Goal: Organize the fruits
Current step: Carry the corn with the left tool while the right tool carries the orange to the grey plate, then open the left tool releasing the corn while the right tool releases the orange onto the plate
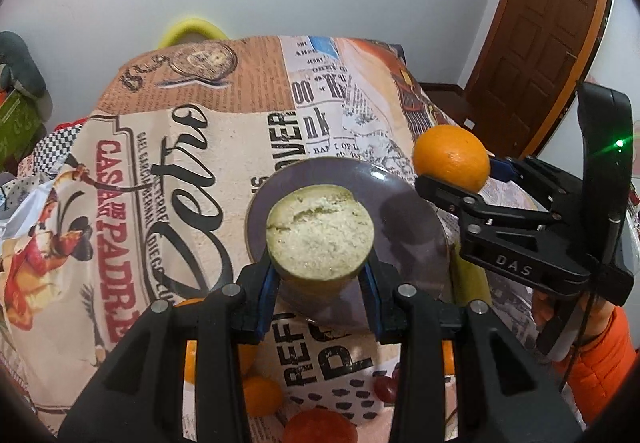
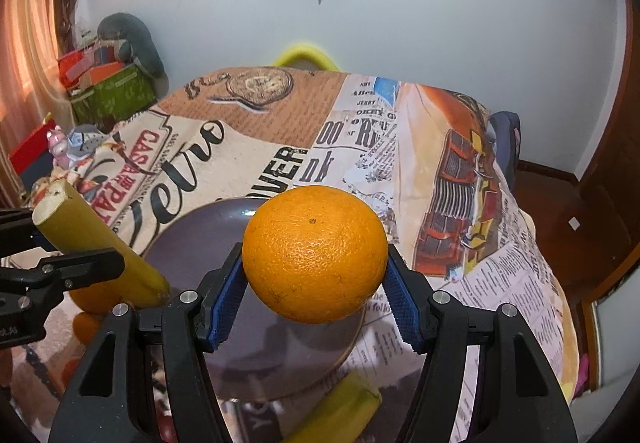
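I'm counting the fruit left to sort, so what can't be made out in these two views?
- Left wrist: small oranges and a red fruit are half hidden behind the left gripper; count unclear.
- Right wrist: a second yellow piece is cut off by the right gripper.
- Plate: its centre is hidden behind the held orange.

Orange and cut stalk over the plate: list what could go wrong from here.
1. The orange is round and held only at its sides by the right gripper; it may slip or roll off the shallow plate.
2. The left gripper holds the cut stalk close to the right gripper, so they may collide above the plate.
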